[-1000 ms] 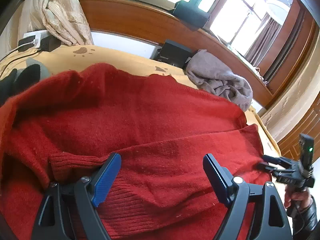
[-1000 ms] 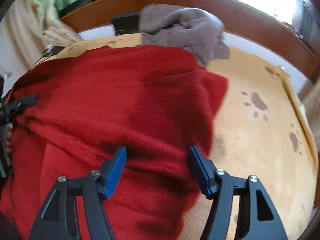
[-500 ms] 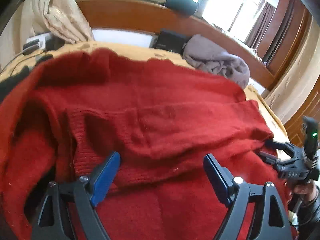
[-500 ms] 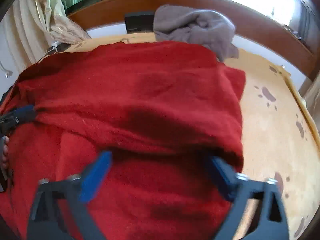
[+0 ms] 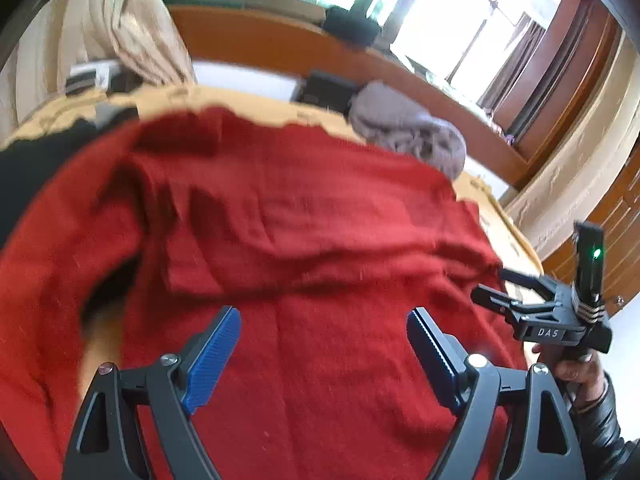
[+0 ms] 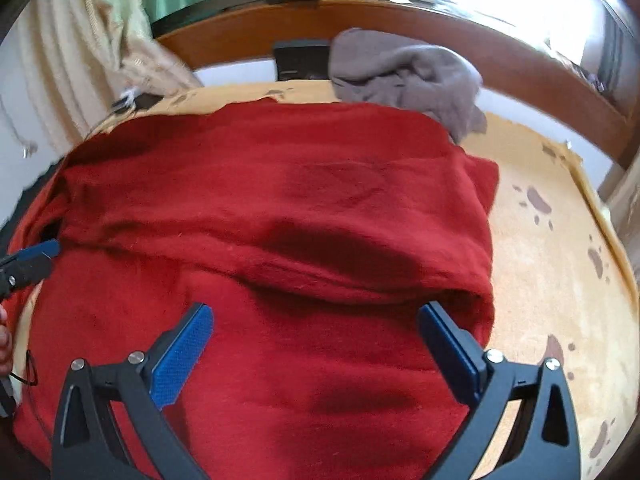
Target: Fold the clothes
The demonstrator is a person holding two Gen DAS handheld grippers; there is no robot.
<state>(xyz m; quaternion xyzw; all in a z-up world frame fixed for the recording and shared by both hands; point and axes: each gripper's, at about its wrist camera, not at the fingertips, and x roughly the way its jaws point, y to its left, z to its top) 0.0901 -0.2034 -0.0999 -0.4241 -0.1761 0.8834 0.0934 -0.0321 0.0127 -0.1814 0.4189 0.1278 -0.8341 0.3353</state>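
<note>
at the far left a cream curtain [image 6: 92,40] hangs beside the bed [image 6: 560,248], whose tan cover carries brown paw prints. a red sweater [image 6: 280,208] lies spread over most of the bed, with one layer folded across itself in a thick ridge running left to right. the left hand-held gripper [image 5: 324,344] hangs over the sweater's near part with its blue pads wide apart and nothing clamped between them; only flat knit shows in the gap. behind the sweater, by the wooden bed frame [image 6: 500,52], a black box [image 6: 300,60] stands with a crumpled grey garment [image 6: 404,76] just right of it, the grey cloth touching the sweater's far edge. no container holding anything can be made out. the right hand-held gripper [image 6: 316,340] sits over the sweater's right side, pads spread wide and gripping nothing, its right pad [image 6: 448,348] near the fold's edge. in the left view a hand [image 5: 576,368] holds that gripper's handle.
</note>
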